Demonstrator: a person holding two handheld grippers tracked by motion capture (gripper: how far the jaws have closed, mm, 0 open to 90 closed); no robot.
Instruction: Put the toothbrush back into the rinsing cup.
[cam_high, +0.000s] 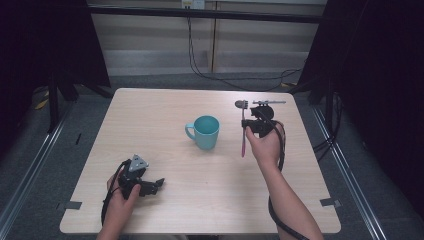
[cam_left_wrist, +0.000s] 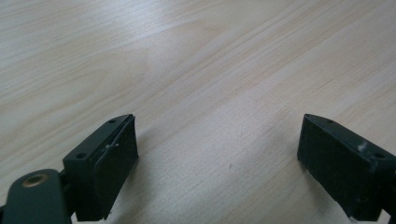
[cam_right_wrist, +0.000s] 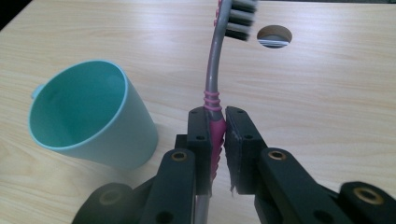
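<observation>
High view: right gripper squeezes toothbrush, just right of cup on table. Left gripper low near front edge, nothing in it.

Left gripper view: jaws wide apart over bare table.

Right gripper view: jaws pinch pink handle (bristles up top); cup close beside.

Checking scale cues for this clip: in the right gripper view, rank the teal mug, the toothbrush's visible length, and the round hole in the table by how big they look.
1. teal mug, the largest, though it is near the camera.
2. toothbrush, long but thin, clamped in the right gripper.
3. round hole in the table, the smallest, and farthest off.
</observation>
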